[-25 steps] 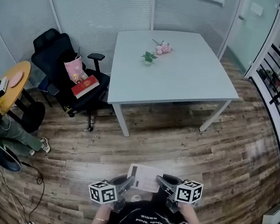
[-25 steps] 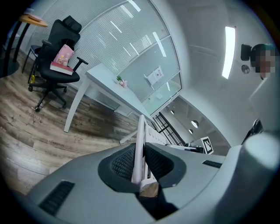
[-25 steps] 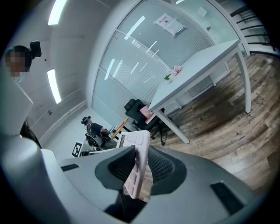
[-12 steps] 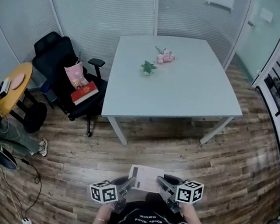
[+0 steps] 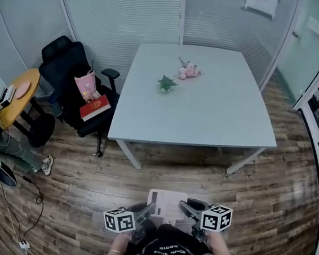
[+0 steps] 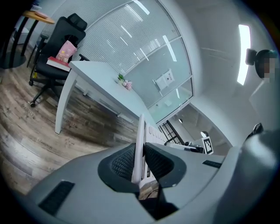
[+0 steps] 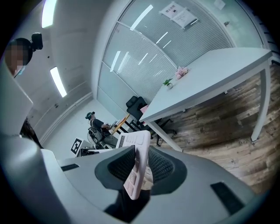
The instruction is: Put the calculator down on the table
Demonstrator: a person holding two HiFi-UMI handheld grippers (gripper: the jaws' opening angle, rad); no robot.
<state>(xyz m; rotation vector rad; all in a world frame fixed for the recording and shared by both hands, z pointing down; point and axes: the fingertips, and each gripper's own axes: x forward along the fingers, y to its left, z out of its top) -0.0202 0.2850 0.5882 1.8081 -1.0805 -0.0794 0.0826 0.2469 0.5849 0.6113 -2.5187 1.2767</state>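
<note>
Head view: carry step, nothing set down yet. The calculator (image 5: 166, 204) hangs over the floor at 6 o'clock of the frame, well apart from the table (image 5: 206, 117) toward 12. The left gripper (image 5: 146, 209) takes its edge at 9, the right gripper (image 5: 186, 207) at 3.

Left gripper view: my jaws are clenched on the calculator's thin edge. The table lies ahead toward 10.

Right gripper view: my jaws are clamped on the opposite edge, keys showing. The table is toward 2.

Next, as I judge: reach the table, bring the calculator over bare top short of the flowers (image 5: 188, 71), lower it level, and release both sides together.

Against a second ago: the table sits nearer and lower in the head view; both grips are unchanged.
</note>
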